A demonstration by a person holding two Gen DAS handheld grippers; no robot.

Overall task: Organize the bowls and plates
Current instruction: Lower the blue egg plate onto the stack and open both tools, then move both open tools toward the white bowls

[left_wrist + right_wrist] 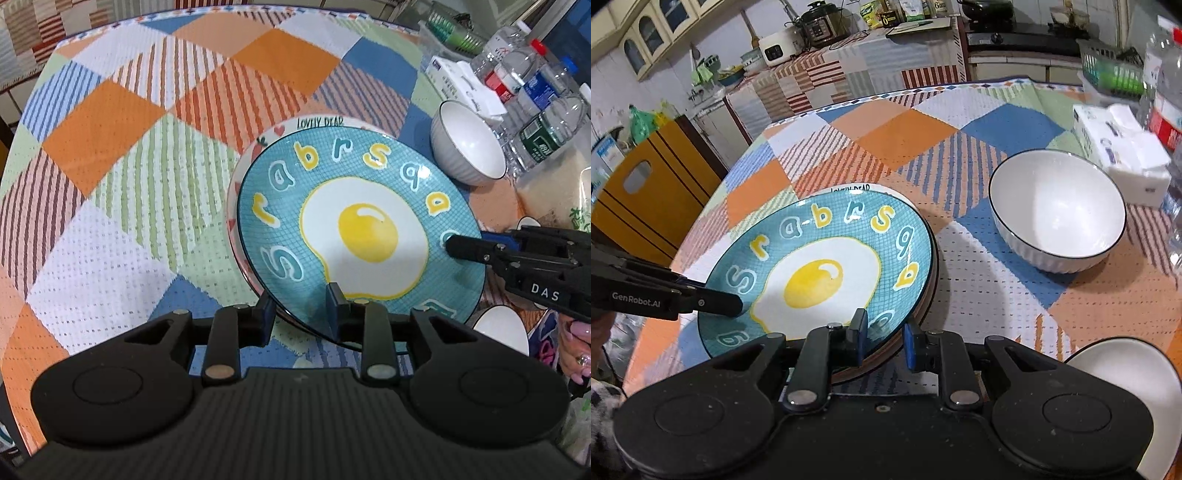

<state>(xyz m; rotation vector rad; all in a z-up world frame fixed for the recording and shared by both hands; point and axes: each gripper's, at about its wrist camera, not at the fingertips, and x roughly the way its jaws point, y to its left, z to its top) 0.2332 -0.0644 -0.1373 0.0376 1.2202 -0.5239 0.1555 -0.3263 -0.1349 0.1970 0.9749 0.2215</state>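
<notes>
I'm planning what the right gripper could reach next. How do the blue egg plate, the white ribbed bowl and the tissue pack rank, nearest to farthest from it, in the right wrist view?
1. Blue egg plate: its near rim sits between the right gripper's fingers.
2. White ribbed bowl: ahead, to the right.
3. Tissue pack: behind the bowl, far right.

plate (362, 229): teal grid, yellow-yolk fried egg, centre | bowl (1057, 210): white, dark rim, right | tablecloth (147, 147): orange, blue, green, white checks and stripes
</notes>
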